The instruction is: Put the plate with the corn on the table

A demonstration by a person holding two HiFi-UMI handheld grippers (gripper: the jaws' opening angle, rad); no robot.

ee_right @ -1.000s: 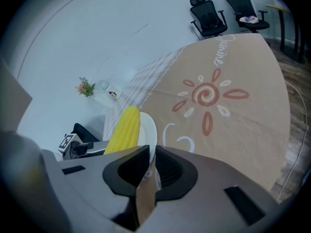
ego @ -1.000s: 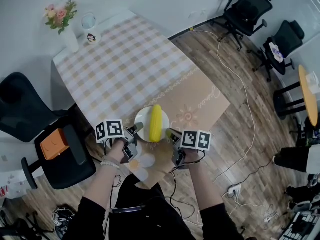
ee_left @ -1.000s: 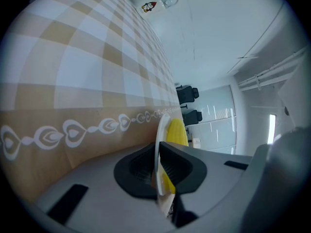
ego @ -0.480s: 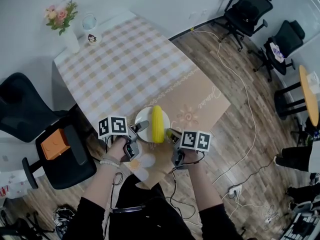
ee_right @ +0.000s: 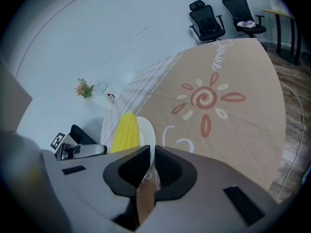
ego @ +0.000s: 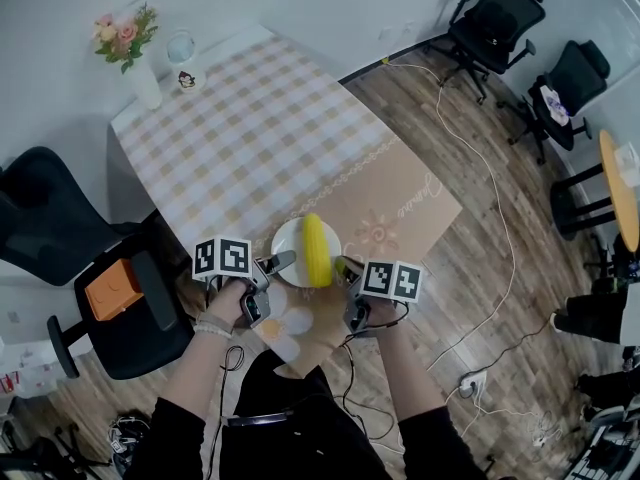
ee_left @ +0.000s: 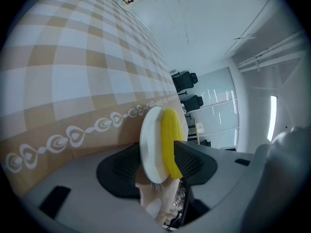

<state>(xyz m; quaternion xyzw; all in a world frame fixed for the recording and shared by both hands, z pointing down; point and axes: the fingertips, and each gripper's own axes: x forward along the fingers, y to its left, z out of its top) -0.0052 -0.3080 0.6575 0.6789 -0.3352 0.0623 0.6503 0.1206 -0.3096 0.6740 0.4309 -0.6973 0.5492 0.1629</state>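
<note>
A white plate point(ego: 290, 240) with a yellow corn cob point(ego: 316, 249) sits at the near edge of the table point(ego: 250, 138), on its tan runner. My right gripper point(ego: 343, 268) is shut on the plate's right rim; in the right gripper view the rim point(ee_right: 147, 130) runs between the narrow jaws point(ee_right: 148, 166), with the corn point(ee_right: 125, 130) to the left. My left gripper point(ego: 278, 264) is at the plate's left rim, and its jaws are opening. In the left gripper view the plate point(ee_left: 150, 144) and corn point(ee_left: 170, 135) stand between the spread jaws point(ee_left: 158, 161), which are not clamping them.
A vase of flowers point(ego: 135, 53) and a glass point(ego: 178, 43) stand at the table's far corner. A black chair point(ego: 60, 228) with an orange item point(ego: 108, 286) is at the left. Office chairs point(ego: 495, 13), a floor cable point(ego: 480, 188) and a round table point(ego: 620, 188) are at the right.
My left gripper's jaws have parted from the plate's left rim. The plate with the corn has shifted slightly. The right gripper keeps its hold.
</note>
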